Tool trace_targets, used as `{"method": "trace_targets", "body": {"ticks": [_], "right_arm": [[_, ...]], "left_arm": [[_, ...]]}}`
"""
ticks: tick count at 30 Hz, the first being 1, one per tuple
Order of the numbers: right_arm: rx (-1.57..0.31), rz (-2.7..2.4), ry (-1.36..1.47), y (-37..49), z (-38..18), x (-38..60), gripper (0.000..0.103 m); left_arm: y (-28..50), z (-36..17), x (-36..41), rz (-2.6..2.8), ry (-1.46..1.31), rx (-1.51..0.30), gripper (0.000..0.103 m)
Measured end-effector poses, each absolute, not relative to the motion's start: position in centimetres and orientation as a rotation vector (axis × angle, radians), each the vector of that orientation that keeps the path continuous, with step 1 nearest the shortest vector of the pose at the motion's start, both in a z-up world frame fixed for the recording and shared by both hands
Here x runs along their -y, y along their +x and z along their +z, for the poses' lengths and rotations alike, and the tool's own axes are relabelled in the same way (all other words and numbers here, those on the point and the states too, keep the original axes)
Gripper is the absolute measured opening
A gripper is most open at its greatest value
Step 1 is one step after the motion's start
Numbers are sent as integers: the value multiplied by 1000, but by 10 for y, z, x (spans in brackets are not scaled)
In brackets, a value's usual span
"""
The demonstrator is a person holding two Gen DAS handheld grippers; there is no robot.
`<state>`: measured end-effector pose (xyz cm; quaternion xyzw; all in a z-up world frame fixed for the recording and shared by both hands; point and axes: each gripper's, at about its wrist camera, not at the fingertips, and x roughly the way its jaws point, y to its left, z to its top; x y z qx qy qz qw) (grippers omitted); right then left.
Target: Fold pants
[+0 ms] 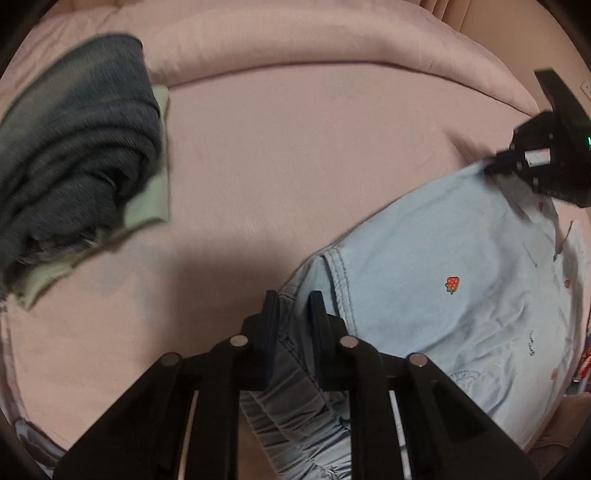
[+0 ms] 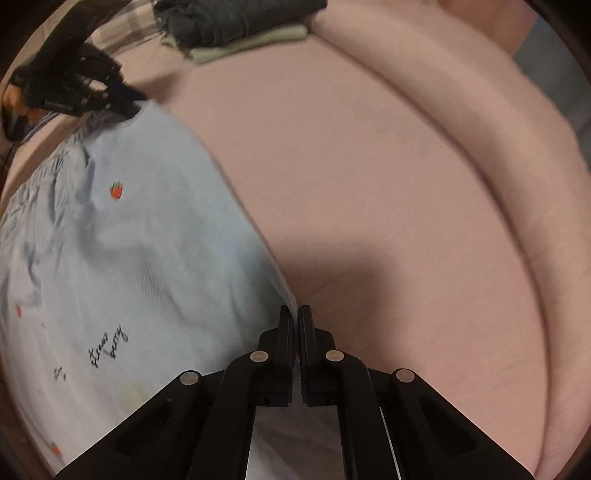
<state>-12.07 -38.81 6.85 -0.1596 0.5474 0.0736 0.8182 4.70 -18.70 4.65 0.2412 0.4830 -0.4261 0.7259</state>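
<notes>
Through my left wrist camera, my left gripper was pinched on the gathered elastic waistband of the pale blue cotton pants with small red strawberry prints. The bunched band ran between both pads. The pants lay on the dusty pink bed sheet, spread away from that waistband toward my right gripper, which met their far edge. Well apart from the pants, across bare sheet, a rolled dark grey-blue denim garment sat on a folded pale green cloth.

Through my right wrist camera, my right gripper was pressed almost together on the thin side edge of the pants, only a sliver of fabric showing between the pads. My left gripper sat at the waistband end, and the denim garment lay beyond that. A thick pink quilt roll curved past the bare sheet on the side away from the pants.

I judged the right grip the weak one: with so little cloth caught, a lift could pull the edge free and drop that side. My left hold took bunched elastic, perhaps one layer only, so the layers could slide apart and the fold come out crooked. Uneven lifting would skew it too.
</notes>
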Motion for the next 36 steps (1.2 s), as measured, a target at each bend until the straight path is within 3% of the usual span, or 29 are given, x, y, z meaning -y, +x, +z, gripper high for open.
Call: {"method": "trace_targets", "body": {"ticks": [3, 8, 9, 11, 13, 18, 19, 20, 22, 23, 25, 28, 36], "right_arm": [[-1162, 83, -325, -111, 58, 392, 3], [-1197, 35, -337, -105, 49, 382, 8], [-1191, 35, -330, -107, 56, 381, 13], [-1149, 76, -303, -109, 71, 378, 25], [-1140, 94, -279, -110, 77, 384, 47], [-1292, 85, -203, -105, 49, 407, 51], [-1296, 93, -172, -106, 45, 410, 51], [-1285, 96, -149, -108, 45, 413, 51], [-1289, 99, -122, -112, 44, 414, 51], [-1295, 101, -128, -115, 45, 413, 47], [-1296, 132, -186, -126, 48, 402, 16], [-1282, 102, -334, -141, 50, 378, 6], [-1101, -61, -482, -201, 113, 340, 4]], "left_arm": [[55, 41, 185, -862, 486, -1056, 17], [47, 45, 185, -832, 515, -1056, 34], [47, 49, 182, -844, 508, -1058, 38], [55, 55, 170, -839, 465, -1077, 69], [63, 54, 159, -831, 415, -1108, 73], [73, 40, 150, -857, 363, -1200, 71], [71, 37, 149, -872, 348, -1201, 65], [75, 37, 152, -891, 338, -1206, 52], [67, 37, 155, -910, 365, -1202, 41], [65, 40, 158, -912, 403, -1183, 37], [57, 44, 166, -916, 472, -1146, 33], [40, 57, 165, -906, 519, -1077, 25], [-23, 115, 148, -831, 594, -831, 22]]}}
